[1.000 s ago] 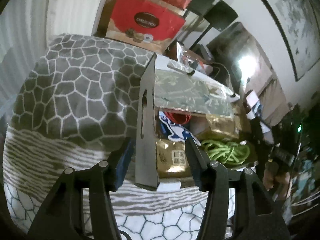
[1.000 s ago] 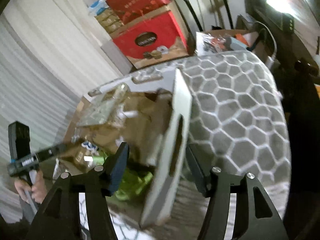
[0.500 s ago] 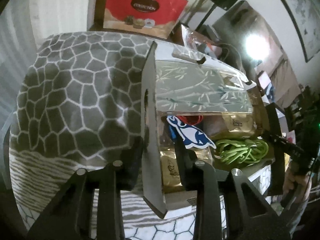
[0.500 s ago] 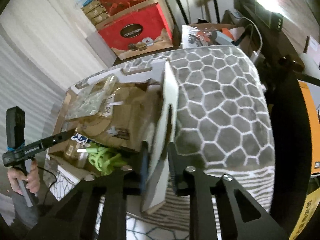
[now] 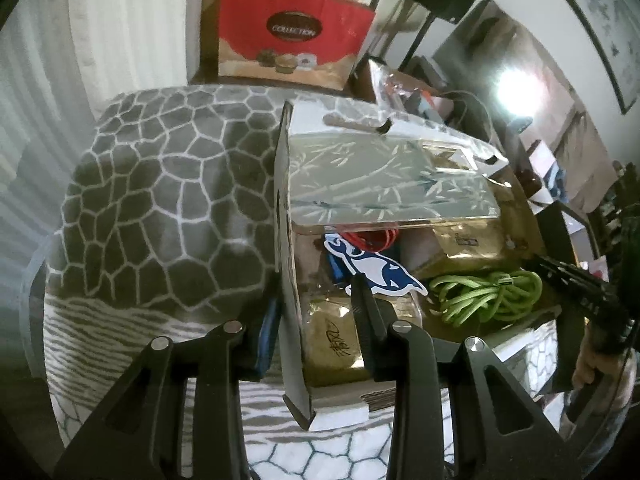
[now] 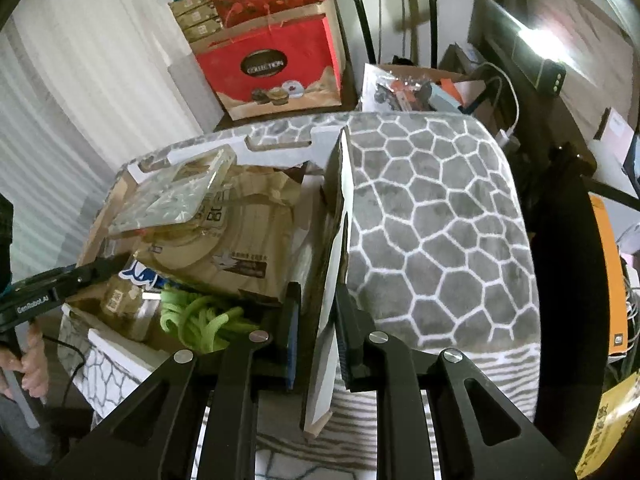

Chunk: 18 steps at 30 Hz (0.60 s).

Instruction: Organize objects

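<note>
An open cardboard box sits on a grey honeycomb blanket (image 5: 160,200). Its left flap (image 5: 286,200) stands upright, and my left gripper (image 5: 316,288) is shut on it, with the inner finger down inside the box beside a gold packet (image 5: 336,344). My right gripper (image 6: 318,292) is shut on the upright right flap (image 6: 340,208). Inside lie a clear bamboo-print case (image 5: 380,184), a green cord (image 5: 484,296), a blue-and-white sticker (image 5: 376,268), a red cord (image 5: 372,238) and a brown paper bag (image 6: 240,232).
A red gift bag (image 5: 292,36) and stacked boxes stand behind the blanket by a white curtain. A carton of clutter (image 6: 404,88) sits at the back right. A dark cabinet (image 6: 560,240) runs along the right side. Each hand (image 6: 32,356) shows at the other view's edge.
Both grippers stood wide around the flaps a second ago and have closed onto them. Both views have tipped, so more of the box's inside shows.
</note>
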Each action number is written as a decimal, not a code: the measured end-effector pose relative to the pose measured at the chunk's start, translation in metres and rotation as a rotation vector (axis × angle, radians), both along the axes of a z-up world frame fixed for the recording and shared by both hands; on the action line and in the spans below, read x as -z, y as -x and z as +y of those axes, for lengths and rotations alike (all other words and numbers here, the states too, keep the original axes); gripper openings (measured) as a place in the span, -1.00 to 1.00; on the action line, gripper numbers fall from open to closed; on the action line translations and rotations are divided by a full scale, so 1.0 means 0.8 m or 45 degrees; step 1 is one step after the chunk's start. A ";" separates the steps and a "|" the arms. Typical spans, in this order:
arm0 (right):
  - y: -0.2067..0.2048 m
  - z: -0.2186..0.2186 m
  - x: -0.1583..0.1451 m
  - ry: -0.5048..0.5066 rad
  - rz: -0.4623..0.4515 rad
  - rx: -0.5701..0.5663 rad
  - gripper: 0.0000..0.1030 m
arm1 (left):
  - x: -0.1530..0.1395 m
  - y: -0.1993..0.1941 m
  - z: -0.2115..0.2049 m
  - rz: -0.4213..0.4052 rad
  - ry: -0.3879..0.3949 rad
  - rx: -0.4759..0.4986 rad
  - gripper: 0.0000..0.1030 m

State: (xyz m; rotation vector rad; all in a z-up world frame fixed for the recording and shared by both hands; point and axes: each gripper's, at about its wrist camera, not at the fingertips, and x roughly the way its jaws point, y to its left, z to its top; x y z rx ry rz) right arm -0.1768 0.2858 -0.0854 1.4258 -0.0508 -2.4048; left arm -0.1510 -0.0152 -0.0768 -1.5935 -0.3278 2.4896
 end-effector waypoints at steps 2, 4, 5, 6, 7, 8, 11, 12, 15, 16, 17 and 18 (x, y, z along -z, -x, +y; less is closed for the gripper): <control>-0.004 -0.003 0.003 -0.020 0.006 -0.010 -0.68 | 0.003 0.002 -0.003 -0.003 -0.023 -0.002 -0.36; -0.009 -0.004 0.002 -0.037 0.017 -0.014 -0.64 | 0.002 0.002 -0.006 -0.001 -0.040 -0.003 -0.30; -0.012 -0.002 0.000 -0.040 0.026 -0.004 -0.55 | -0.002 0.000 -0.008 0.012 -0.035 -0.011 -0.13; -0.016 0.001 -0.004 -0.050 0.043 0.017 -0.44 | -0.007 -0.003 -0.010 0.028 -0.023 -0.024 0.09; -0.020 0.004 -0.009 -0.064 0.066 0.039 -0.25 | -0.013 -0.006 -0.012 0.053 -0.009 -0.040 0.15; -0.024 0.007 -0.015 -0.073 0.093 0.058 -0.14 | -0.022 -0.013 -0.015 0.101 0.011 -0.057 0.21; -0.046 0.017 -0.038 -0.060 0.181 0.105 0.00 | -0.043 -0.034 -0.014 0.192 0.085 -0.068 0.32; -0.052 0.018 -0.044 -0.053 0.203 0.112 0.04 | -0.048 -0.041 -0.011 0.217 0.112 -0.064 0.32; -0.071 0.016 -0.059 -0.049 0.271 0.129 0.18 | -0.062 -0.064 0.002 0.292 0.187 -0.025 0.53; -0.076 0.013 -0.062 -0.051 0.282 0.135 0.22 | -0.066 -0.072 0.007 0.317 0.204 -0.012 0.54; -0.080 0.010 -0.063 -0.053 0.289 0.141 0.34 | -0.068 -0.076 0.009 0.326 0.210 -0.008 0.54; -0.087 0.007 -0.065 -0.058 0.300 0.150 0.42 | -0.071 -0.082 0.013 0.334 0.206 0.001 0.54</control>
